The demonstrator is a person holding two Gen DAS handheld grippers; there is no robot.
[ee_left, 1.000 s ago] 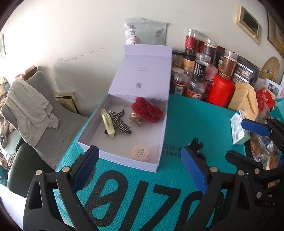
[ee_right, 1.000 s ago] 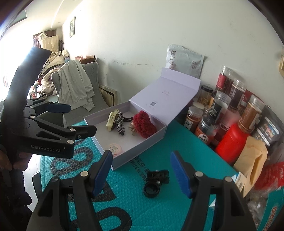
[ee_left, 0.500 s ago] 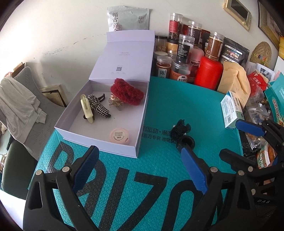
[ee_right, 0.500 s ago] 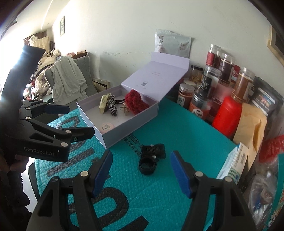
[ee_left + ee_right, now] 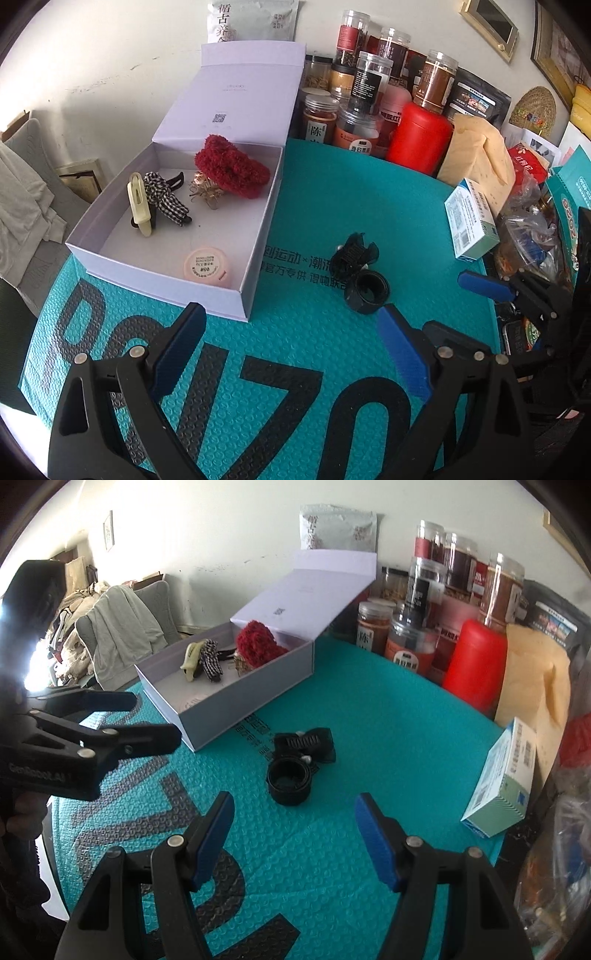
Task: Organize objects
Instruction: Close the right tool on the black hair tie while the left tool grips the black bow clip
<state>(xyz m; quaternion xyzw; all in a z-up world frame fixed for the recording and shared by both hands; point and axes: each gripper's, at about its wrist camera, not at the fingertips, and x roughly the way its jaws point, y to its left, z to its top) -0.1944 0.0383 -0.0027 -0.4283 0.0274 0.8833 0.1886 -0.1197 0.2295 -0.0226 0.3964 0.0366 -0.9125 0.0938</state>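
An open lilac box [image 5: 258,236] [image 5: 236,705] sits on the teal mat [image 5: 295,350]. It holds a red fluffy scrunchie [image 5: 231,167], a checked bow clip [image 5: 166,197], a cream hair clip [image 5: 139,204], a gold clip [image 5: 207,190] and a pink round tin [image 5: 208,266]. A black hair band roll [image 5: 366,290] [image 5: 290,781] and a black bow clip [image 5: 354,253] [image 5: 308,743] lie on the mat right of the box. My left gripper [image 5: 291,338] is open and empty, in front of the box. My right gripper [image 5: 295,829] is open and empty, just short of the black roll.
Jars [image 5: 364,92], a red canister [image 5: 419,138] and a tan bag [image 5: 476,155] line the back wall. A small white and green carton [image 5: 506,777] and plastic bags crowd the right edge. A chair with a grey garment [image 5: 122,624] stands at the left.
Both grippers have pulled back and lowered toward the mat. The black band roll and bow clip have come into the left view. Both stay open.
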